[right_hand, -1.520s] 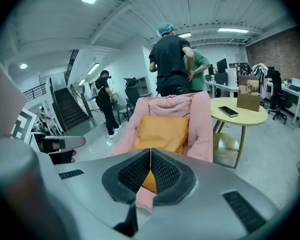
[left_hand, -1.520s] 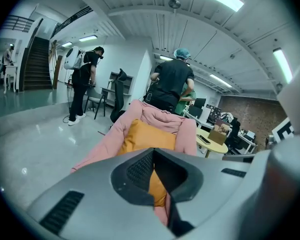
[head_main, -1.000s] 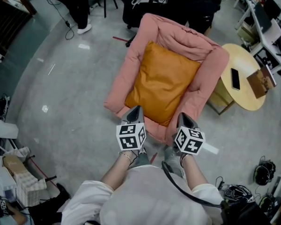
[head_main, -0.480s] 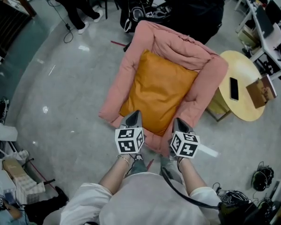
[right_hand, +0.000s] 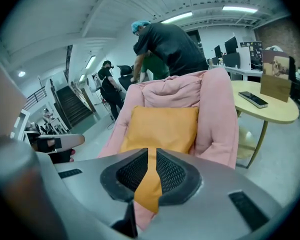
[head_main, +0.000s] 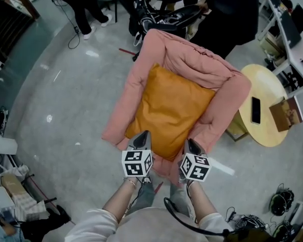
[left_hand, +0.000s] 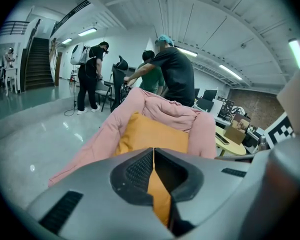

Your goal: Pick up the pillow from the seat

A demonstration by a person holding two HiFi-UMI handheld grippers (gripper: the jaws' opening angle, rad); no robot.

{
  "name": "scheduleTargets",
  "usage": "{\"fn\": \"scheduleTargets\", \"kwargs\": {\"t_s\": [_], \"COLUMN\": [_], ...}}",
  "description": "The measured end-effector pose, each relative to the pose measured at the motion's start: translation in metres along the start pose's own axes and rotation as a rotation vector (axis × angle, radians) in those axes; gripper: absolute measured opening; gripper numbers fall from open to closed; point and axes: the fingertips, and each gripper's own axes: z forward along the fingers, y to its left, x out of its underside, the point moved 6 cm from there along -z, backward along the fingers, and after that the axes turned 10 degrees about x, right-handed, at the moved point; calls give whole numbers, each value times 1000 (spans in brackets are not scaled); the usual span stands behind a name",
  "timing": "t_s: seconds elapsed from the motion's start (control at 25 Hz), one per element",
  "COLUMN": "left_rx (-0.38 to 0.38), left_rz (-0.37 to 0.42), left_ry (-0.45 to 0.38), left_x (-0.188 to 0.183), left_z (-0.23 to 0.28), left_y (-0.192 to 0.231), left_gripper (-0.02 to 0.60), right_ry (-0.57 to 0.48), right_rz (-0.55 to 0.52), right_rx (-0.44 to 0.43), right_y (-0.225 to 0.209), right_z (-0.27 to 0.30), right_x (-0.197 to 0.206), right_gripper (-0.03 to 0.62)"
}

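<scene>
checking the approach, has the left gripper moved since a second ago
Yes. The left gripper has come forward: its tip now overlaps the near edge of the orange pillow on the pink seat.

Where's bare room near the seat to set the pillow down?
Widest free patch: grey floor left of the pink seat, up to the boxes at lower left. The round table is bare around a phone and a brown card. Crowded: people behind the seat, cables at lower right.
</scene>
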Motion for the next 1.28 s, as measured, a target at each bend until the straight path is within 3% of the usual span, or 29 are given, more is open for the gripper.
{"fn": "scheduleTargets", "kwargs": {"t_s": [0.2, 0.28, 0.6, 1.0, 1.28], "left_rx": [19, 27, 10, -32, -42], "left_rz": [-16, -18, -2, -18, 3], "left_ry": [9, 22, 93, 119, 179], "left_x": [5, 10, 37, 56, 69], "left_z": [33, 47, 96, 136, 182], "left_y": [15, 21, 62, 109, 133], "left_gripper": [20, 100, 204, 321, 360], "right_ry": [31, 46, 98, 121, 129], "right_rz": [48, 69, 151, 202, 203], "right_rx": [3, 6, 37, 48, 28], "right_y": [-3, -6, -20, -31, -31], "right_z": [40, 57, 116, 161, 200], "right_x": [7, 11, 34, 49, 54], "right_gripper": [67, 95, 148, 250, 264]}}
